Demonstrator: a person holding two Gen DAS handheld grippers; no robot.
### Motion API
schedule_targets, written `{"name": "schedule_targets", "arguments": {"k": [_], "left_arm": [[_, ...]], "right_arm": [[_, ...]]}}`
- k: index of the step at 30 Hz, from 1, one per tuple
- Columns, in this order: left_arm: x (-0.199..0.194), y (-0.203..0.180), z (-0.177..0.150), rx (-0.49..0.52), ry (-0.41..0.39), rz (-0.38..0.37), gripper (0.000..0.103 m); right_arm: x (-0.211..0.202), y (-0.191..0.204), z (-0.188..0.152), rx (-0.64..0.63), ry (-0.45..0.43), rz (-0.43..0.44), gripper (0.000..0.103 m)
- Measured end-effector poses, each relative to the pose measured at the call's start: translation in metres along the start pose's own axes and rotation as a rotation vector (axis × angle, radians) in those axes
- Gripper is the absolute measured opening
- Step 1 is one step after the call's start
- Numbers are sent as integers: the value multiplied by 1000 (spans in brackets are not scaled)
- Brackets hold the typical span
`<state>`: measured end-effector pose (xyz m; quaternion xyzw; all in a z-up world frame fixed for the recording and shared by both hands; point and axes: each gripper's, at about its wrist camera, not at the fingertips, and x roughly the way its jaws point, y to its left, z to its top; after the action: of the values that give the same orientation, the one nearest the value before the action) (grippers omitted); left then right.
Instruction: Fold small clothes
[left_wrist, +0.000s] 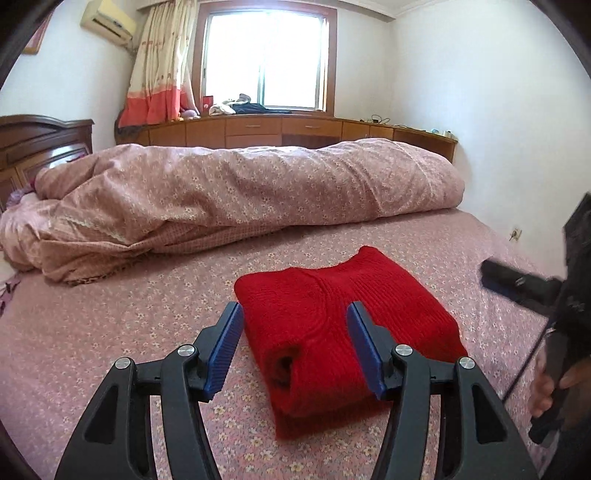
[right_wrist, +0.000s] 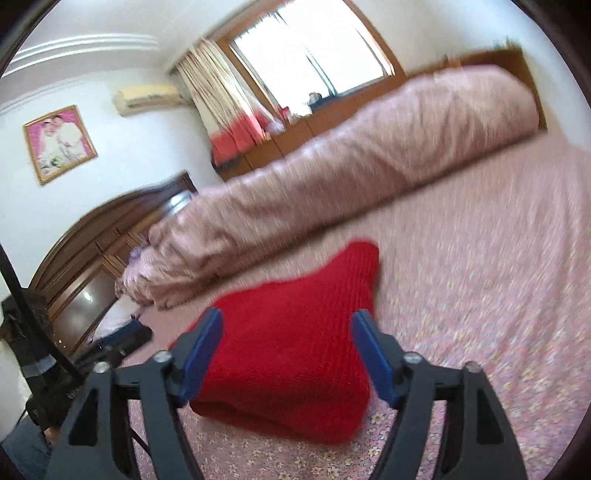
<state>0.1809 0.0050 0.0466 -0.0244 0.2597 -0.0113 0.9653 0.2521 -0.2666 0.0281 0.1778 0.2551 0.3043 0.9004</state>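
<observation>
1. Red knitted sweater (left_wrist: 343, 325) lying on the bed (left_wrist: 110, 332), on the flowered pink sheet, already folded into a compact thick rectangle; likely set there because the open flat sheet gives room for folding.
2. Left hand-held gripper (left_wrist: 293, 347) hovering just above the near edge of the sweater, jaws spread wide, blue pads well apart, gripping nothing. Probably backed off from the bundle, or lined up for a last press or tidy.
3. Right hand-held gripper (right_wrist: 288, 354) also wide open and holding nothing, aimed at the sweater (right_wrist: 291, 362) from the other side; view blurred and tilted, so moving. Seen in the left wrist view as a dark blurred shape at the right edge (left_wrist: 517, 282), well apart from the garment.
4. Rolled pink quilt (left_wrist: 240, 192) pushed along the far side of the bed, seemingly to leave working space in front.
5. Sweater look: bright red, ribbed chunky knit, soft and bulky, layers stacked with a rounded fold on the near side. Dark small patch near the front left corner, too unclear to name. One far corner sticking out slightly in a point.
6. Judgement: fold looks nearly or fully done.
</observation>
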Motion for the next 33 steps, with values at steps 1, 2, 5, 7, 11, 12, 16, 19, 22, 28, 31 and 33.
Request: {"name": "schedule_targets", "arguments": {"k": [1,2,5,7,11,12,16,19,22,28,31,33], "left_arm": [[-3,-1,-2,2,-3,-1,53],[-8,-3,-4,5,-10,0,53],[-19,-6,-13,11,-35,11,59],[-24,-8,-22,13,-58,14,65],[-13,-19,-38,70,-45,-4,68],[-9,-21,-40,82,-37,-8,68],[10,-23,-47,54,28,-8,69],[19,-16,-56,10,28,11,69],[24,-13,-68,8,-7,41,77],[27,-11,-79,3,-7,72,87],[24,-8,-79,-13,-19,65,92],[23,-8,-79,-14,-22,60,92]], "right_arm": [[-8,4,0,-19,-29,-7,89],[-17,8,-2,-43,-56,-18,94],[-32,19,-9,-125,-89,-63,103],[-37,25,-18,-190,-88,-74,103],[-41,33,-39,-283,-80,-102,103],[-41,34,-44,-299,-82,-115,103],[-36,34,-61,-338,-87,-210,103],[-32,28,-71,-329,-101,-254,103],[-28,20,-70,-297,-75,-256,103],[-22,14,-69,-274,-53,-248,103],[-18,17,-71,-295,-36,-242,103],[-13,20,-71,-311,-17,-241,103]]}}
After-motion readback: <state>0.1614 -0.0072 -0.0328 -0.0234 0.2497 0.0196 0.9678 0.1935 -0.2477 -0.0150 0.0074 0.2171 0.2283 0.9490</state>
